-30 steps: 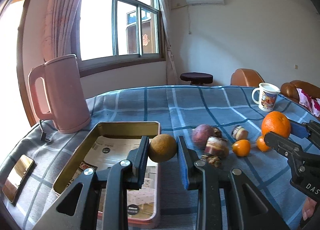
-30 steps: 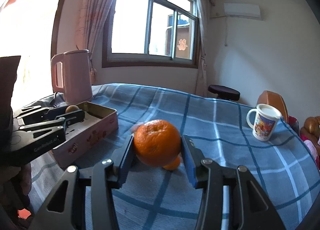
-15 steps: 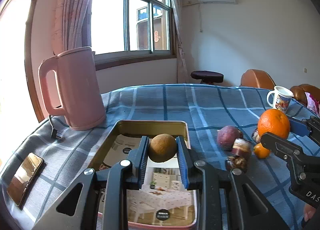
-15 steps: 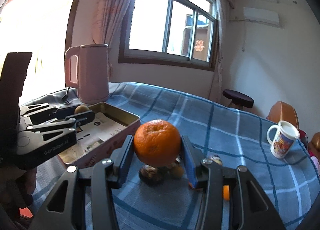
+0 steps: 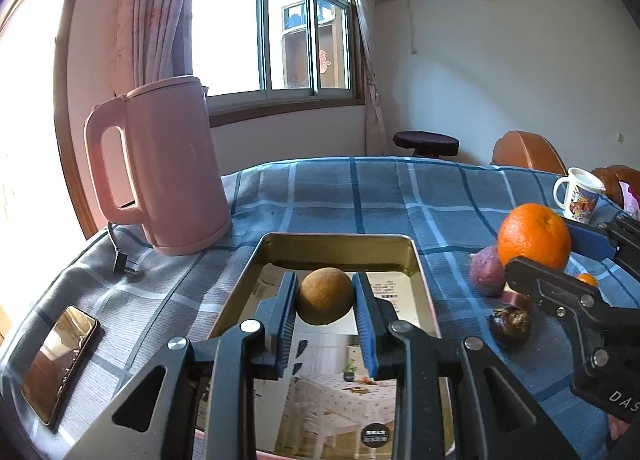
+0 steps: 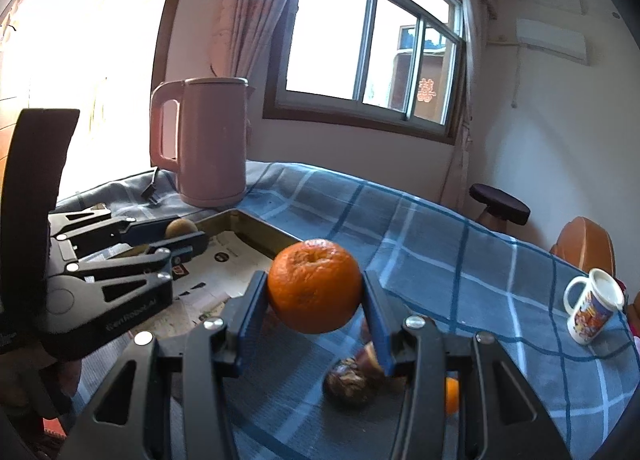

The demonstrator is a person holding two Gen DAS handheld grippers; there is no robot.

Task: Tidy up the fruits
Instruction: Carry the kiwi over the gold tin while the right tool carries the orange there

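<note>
I have the brown fruit (image 5: 325, 296) clamped in my left gripper (image 5: 325, 302), hanging over the open tin (image 5: 420, 272), which so far holds only printed paper. My right gripper (image 6: 316, 292) is closed on the orange (image 6: 315, 286), off the tin's right side. A purple fruit (image 5: 486, 270), a dark one and a small orange wait on the worktop (image 5: 360, 196). Both grippers tilt gently downward.

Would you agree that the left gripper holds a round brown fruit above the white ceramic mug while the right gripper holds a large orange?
Not quite: the left wrist view shows the left gripper holding the round brown fruit above the rectangular metal tin, not a mug. The right gripper does hold the large orange.
</note>
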